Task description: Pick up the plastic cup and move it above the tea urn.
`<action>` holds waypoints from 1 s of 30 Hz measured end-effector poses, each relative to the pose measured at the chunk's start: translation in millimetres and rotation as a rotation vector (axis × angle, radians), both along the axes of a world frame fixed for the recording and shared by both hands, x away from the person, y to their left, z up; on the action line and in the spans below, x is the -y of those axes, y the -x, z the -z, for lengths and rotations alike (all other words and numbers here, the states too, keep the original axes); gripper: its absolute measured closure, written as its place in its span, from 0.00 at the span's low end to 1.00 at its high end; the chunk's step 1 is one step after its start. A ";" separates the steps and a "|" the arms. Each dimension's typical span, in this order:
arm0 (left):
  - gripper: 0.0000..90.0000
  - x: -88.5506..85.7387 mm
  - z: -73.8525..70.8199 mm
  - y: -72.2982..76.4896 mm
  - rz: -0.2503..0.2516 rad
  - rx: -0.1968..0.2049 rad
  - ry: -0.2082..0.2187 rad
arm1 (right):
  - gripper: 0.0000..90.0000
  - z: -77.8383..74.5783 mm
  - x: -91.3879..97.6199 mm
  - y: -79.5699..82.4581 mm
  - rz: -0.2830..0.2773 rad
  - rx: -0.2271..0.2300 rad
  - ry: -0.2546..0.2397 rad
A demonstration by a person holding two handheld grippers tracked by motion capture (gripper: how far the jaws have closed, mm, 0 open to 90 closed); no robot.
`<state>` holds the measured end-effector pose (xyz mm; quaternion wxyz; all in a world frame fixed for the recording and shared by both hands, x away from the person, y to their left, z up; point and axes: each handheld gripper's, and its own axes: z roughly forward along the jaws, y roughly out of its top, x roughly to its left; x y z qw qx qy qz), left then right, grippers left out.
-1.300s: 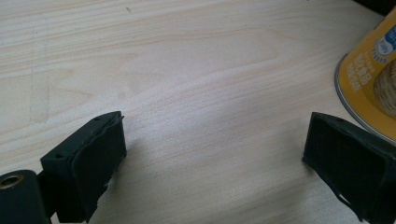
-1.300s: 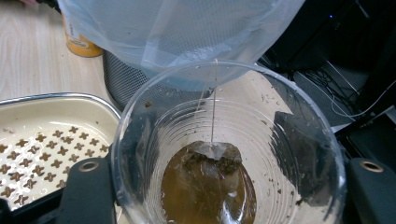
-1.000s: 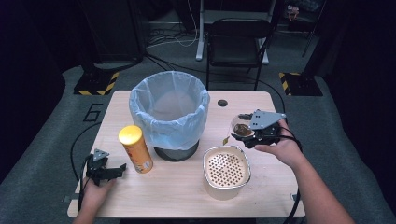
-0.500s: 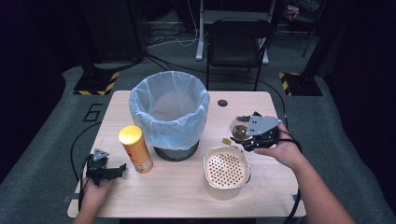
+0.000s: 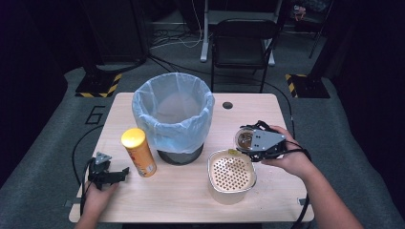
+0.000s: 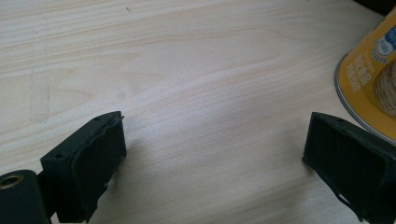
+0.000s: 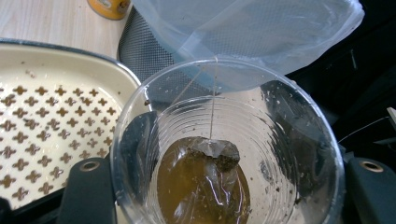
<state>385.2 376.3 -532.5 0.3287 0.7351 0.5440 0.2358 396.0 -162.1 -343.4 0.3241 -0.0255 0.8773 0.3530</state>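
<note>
A clear plastic cup [image 5: 245,139] [image 7: 280,116] of brown tea, with a tea bag [image 7: 215,154] and its string in it, sits between the jaws of my right gripper [image 5: 252,143] [image 7: 229,191], which is shut on it. The cup hangs just beyond the far right corner of a cream perforated strainer basin [image 5: 212,162] [image 7: 42,107]. My left gripper [image 5: 123,173] [image 6: 215,144] rests open on the wood at the near left with nothing between its jaws. Right of it stands a yellow can [image 5: 138,151] [image 6: 369,84].
A black mesh bin lined with a pale blue bag [image 5: 173,114] [image 7: 252,28] stands mid-table, left of the cup. A round hole [image 5: 227,105] marks the wooden table [image 5: 181,200] at the far right. A black chair [image 5: 243,38] stands behind the table.
My right gripper has carried the cup a little nearer and leftward, toward the strainer basin's corner. The left gripper has stayed where it was.
</note>
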 end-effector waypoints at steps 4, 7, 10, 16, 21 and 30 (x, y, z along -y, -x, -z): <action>0.06 0.2 0.1 0.0 0.000 -0.001 0.005 | 0.36 1.4 0.8 3.3 -0.013 0.000 0.018; 0.06 0.0 0.0 0.0 0.000 0.000 0.000 | 0.36 1.7 0.4 4.7 -0.018 0.025 0.027; 0.06 0.2 0.1 0.0 0.000 -0.001 0.005 | 0.35 3.1 -1.1 5.3 -0.017 0.039 0.048; 0.06 0.2 0.1 0.0 0.000 -0.001 0.005 | 0.35 7.4 -2.2 3.8 0.001 0.045 0.071; 0.06 0.2 0.2 0.0 0.000 -0.001 0.005 | 0.35 10.0 -3.3 3.5 0.000 0.061 0.091; 0.06 0.2 0.2 0.0 0.000 -0.001 0.005 | 0.36 16.6 -10.6 9.1 0.000 0.131 0.156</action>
